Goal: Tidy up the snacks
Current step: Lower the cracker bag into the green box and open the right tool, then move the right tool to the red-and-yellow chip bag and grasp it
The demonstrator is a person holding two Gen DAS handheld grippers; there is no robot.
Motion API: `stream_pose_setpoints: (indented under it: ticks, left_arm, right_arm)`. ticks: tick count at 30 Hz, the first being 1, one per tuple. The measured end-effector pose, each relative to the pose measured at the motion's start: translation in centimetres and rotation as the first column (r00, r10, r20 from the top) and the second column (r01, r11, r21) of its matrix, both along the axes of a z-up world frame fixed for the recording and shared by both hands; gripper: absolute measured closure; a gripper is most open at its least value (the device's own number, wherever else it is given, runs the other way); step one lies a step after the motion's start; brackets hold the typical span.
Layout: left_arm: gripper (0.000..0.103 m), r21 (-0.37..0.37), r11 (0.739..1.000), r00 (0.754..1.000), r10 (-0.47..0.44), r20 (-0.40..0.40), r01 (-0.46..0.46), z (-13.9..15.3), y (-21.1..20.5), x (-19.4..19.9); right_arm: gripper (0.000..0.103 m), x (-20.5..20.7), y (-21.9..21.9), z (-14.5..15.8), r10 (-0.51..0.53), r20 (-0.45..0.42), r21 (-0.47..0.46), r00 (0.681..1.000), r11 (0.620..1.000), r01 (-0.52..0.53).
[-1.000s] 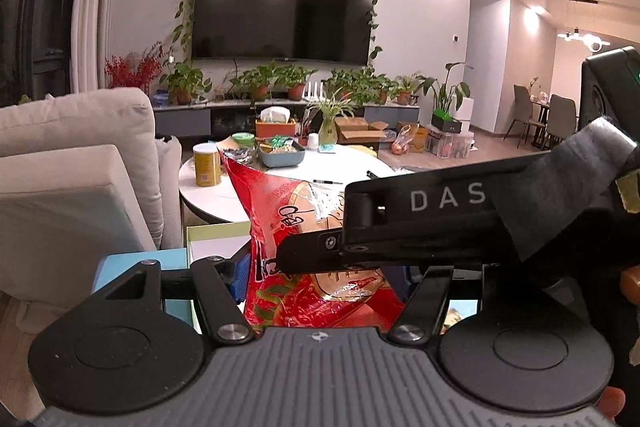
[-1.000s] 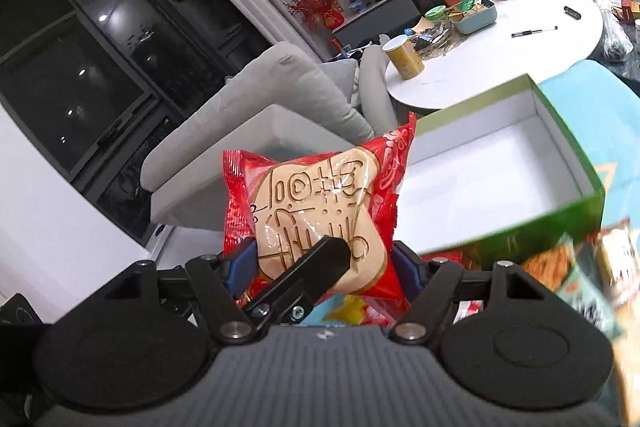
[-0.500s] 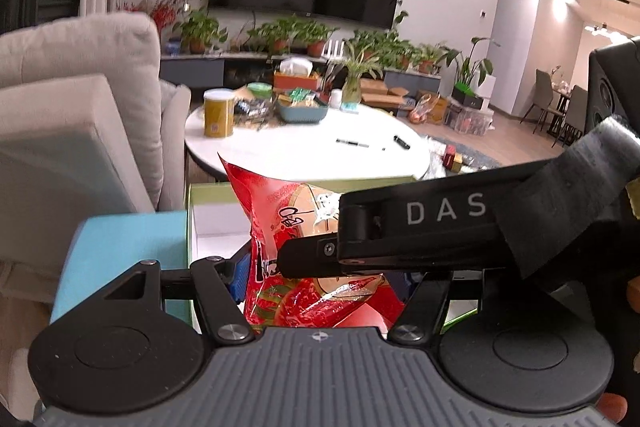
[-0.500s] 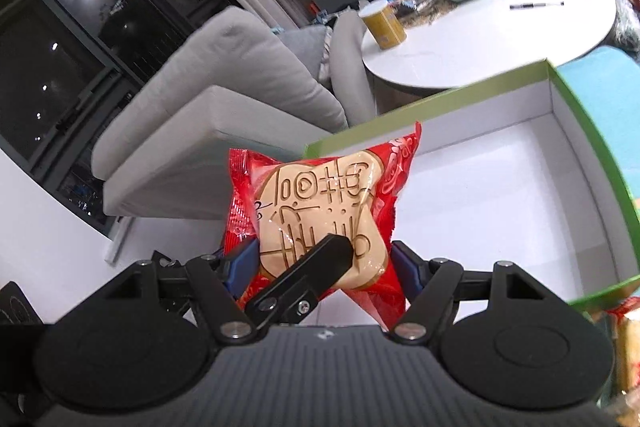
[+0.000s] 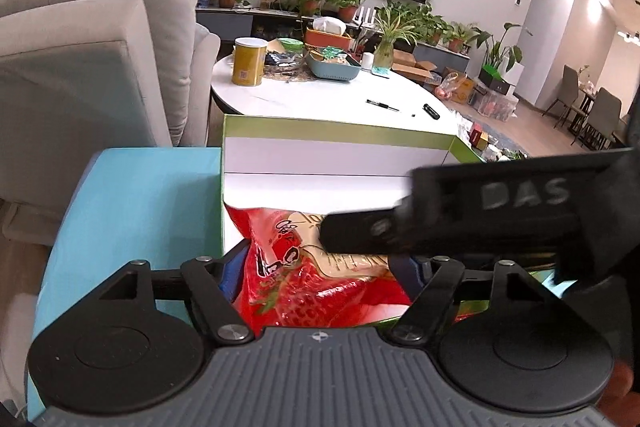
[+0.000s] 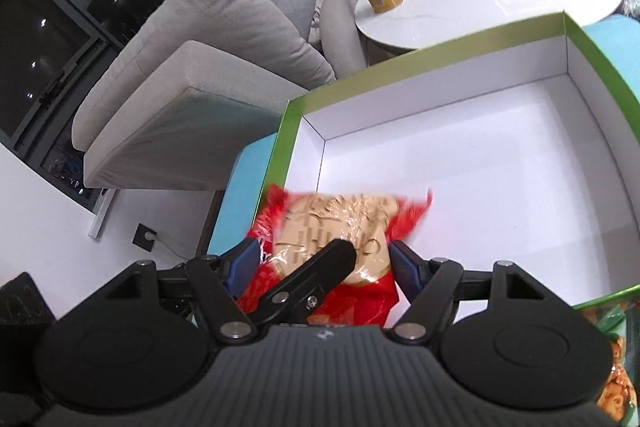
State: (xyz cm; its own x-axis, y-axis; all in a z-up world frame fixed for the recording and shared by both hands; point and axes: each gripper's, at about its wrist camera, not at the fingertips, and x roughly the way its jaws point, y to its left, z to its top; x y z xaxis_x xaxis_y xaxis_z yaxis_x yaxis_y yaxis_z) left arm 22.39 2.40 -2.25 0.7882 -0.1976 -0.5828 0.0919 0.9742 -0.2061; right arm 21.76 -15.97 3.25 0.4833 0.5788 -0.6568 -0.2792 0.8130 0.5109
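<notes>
At the lower centre of both wrist views, a red snack packet [image 5: 304, 279] with a pale biscuit showing through its clear window sits between two grippers, over the near left corner of an open box [image 6: 460, 155] with green rims and a white inside. The box rests on a light blue counter [image 5: 132, 203].

In the left wrist view, the left gripper [image 5: 316, 267] has its blue-padded jaws opening, with the packet between them; the pads no longer look pressed on the wrapper. One finger of the right gripper crosses the frame from the right, lettered "DAS".

In the right wrist view, the right gripper [image 6: 320, 263] stands at a middling width with the same packet [image 6: 332, 223] between its blue pads, which close on the wrapper's sides. The packet's upper edge is blurred. A black finger of the left gripper lies across the packet's front.

Behind the box, in the upper part of the frames, stands a round white table [image 5: 320, 99] with a yellow tin [image 5: 249, 63]; a grey sofa [image 5: 80, 39] fills the left.
</notes>
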Motion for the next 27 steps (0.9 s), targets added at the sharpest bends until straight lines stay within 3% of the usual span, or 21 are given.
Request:
stream_pose_setpoints:
  ticks: [3, 10, 20, 24, 27]
  left_arm:
    - [0.026, 0.021, 1.0, 0.999, -0.003, 0.041, 0.002, 0.9, 0.3, -1.3]
    - [0.022, 0.051, 0.999, 0.996, -0.014, 0.085, 0.01, 2.2, 0.1, -4.7]
    - [0.022, 0.067, 0.992, 0.995, -0.102, -0.016, 0.102, -0.4, -1.9, -7.9]
    - [0.021, 0.126, 0.984, 0.992, -0.126, 0.001, 0.125, -1.3, -2.4, -10.0]
    - [0.021, 0.118, 0.983, 0.99, -0.14, 0.003, 0.139, -1.4, -2.2, -11.6]
  right_arm:
    - [0.043, -0.9, -1.1, 1.2, -0.037, 0.061, -0.012, 0.997, 0.999, 0.037]
    - [0.043, -4.1, -2.5, 2.6, -0.034, 0.093, 0.024, 0.995, 0.999, 0.031]
    - [0.042, -6.6, -3.5, 0.0, -0.07, -0.018, 0.048, 0.997, 0.996, 0.071]
    - [0.042, -8.9, -3.5, -0.8, -0.04, -0.025, 0.052, 0.999, 0.998, 0.042]
    - [0.042, -10.4, -3.4, -0.8, -0.019, -0.02, 0.065, 1.0, 0.998, 0.021]
